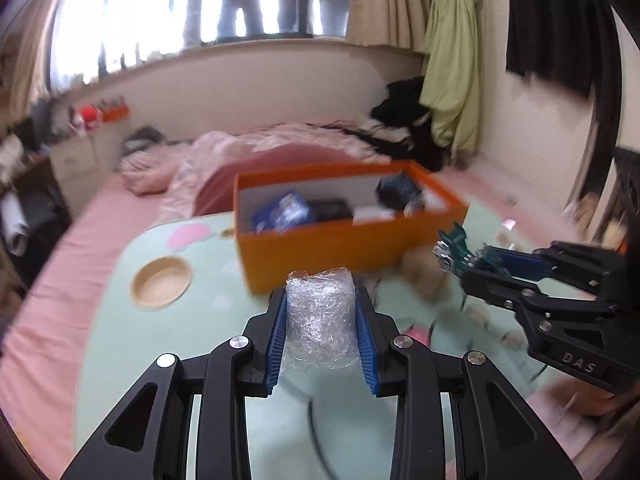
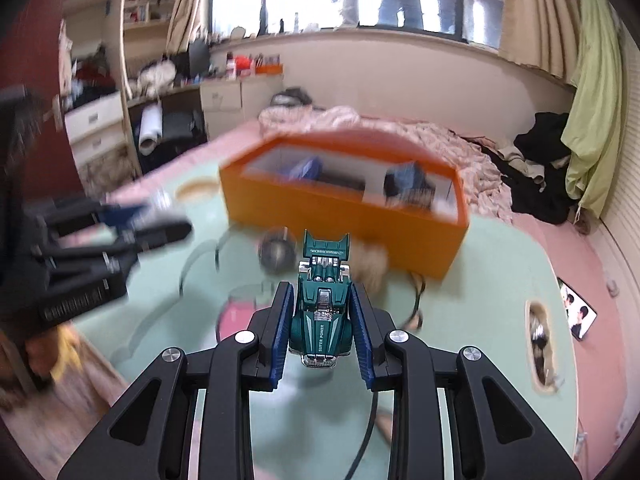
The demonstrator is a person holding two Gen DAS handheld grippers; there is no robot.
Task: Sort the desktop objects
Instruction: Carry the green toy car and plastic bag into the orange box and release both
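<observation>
Grip status: both sets of fingers were closed on cargo. A crinkled clear-plastic bundle [image 1: 320,312] was clamped between the blue pads [image 1: 277,340] of the left gripper [image 1: 321,336], standing upright and protruding past the fingertips. A green toy car [image 2: 322,312] was pinched by its flanks between the pads of the right gripper [image 2: 320,330], nose toward the camera, rear wing out beyond the tips. The side-on pinch was judged deliberate: flat body panels give the pads purchase and the wheels are kept free.

Both items were held clear of the mint-green table [image 1: 120,320], ahead of which, past both sets of fingertips, an orange box [image 1: 320,248] sat open. It was judged to be the sorting bin, and both loads looked lined up for a drop into it. The right gripper was also seen in the left view, off to the right of the left fingers, car pointed boxward.

Box contents: a blue packet [image 1: 280,212] at the left end, a dark flat item [image 1: 332,208] mid-box, a dark blue bundle [image 1: 398,192] at the right end. Blur prevented closer identification. Free space remained, mostly toward the near wall.

A shallow wooden dish [image 1: 161,283] lay left of the left fingers, nothing seen in it. Blurred fluffy clutter and a cable lay on the table between fingertips and box, not yet sorted.
</observation>
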